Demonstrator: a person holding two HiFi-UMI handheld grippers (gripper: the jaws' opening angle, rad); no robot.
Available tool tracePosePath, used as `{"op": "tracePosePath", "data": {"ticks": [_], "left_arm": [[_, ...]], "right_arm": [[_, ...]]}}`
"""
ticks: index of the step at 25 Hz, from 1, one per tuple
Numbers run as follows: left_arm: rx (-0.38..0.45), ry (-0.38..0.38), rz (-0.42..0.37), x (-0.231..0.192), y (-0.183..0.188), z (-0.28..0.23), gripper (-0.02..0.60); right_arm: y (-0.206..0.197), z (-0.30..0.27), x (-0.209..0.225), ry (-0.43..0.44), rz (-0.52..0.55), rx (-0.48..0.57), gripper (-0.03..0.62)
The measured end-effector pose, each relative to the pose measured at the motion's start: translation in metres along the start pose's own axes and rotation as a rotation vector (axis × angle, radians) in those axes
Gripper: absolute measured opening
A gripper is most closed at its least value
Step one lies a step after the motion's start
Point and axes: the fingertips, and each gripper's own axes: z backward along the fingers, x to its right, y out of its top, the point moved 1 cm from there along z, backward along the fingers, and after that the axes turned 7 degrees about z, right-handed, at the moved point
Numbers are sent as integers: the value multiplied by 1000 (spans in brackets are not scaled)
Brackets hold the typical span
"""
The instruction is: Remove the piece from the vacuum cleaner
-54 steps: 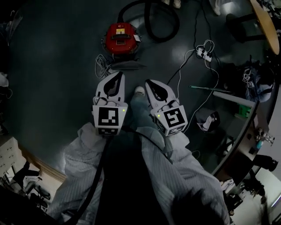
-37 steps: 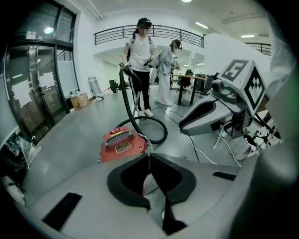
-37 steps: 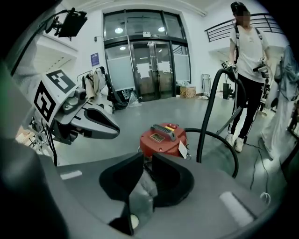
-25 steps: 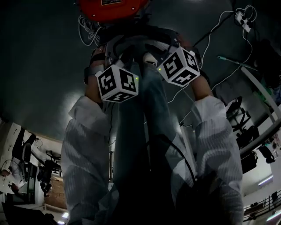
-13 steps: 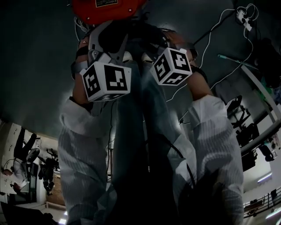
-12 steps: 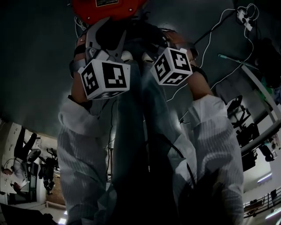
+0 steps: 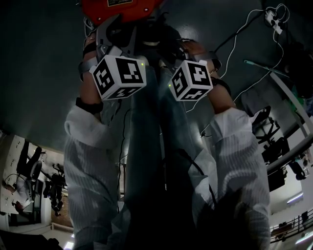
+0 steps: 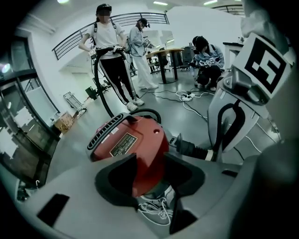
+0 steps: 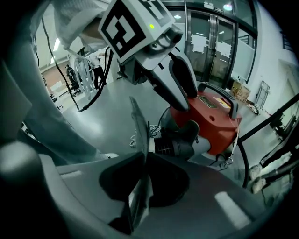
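Note:
The red vacuum cleaner (image 7: 122, 7) sits on the dark floor at the top of the head view, both grippers reaching to it. My left gripper (image 8: 150, 163) is open, its jaws spread either side of the red body (image 8: 128, 140) without pressing it. In the right gripper view a thin grey flat piece (image 9: 138, 126) stands edge-on between the jaws of my right gripper (image 9: 142, 156). Those jaws are closing, with the pads against the piece. The black hose connector (image 9: 177, 144) and red body (image 9: 212, 121) lie just beyond. The left gripper (image 9: 180, 86) hovers above them.
A coiled white cord (image 8: 154, 207) lies under the vacuum's near end. A power strip with cables (image 7: 271, 17) is on the floor at the upper right. My own legs (image 7: 156, 146) fill the middle of the head view. Several people (image 8: 110, 51) stand in the background.
The head view has swung from standing back to bending over the vacuum. Both grippers have come up to it, and over the last second the left one has pushed further towards the red body.

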Motion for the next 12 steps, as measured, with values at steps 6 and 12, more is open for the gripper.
{"op": "tracePosePath", "data": {"ticks": [6, 12], "left_arm": [[-2, 2, 56, -3, 2, -1, 176], [-1, -1, 80, -1, 3, -1, 176]], "right_arm": [[4, 1, -9, 5, -19, 10, 35], [1, 2, -15, 30, -27, 9, 37]]}}
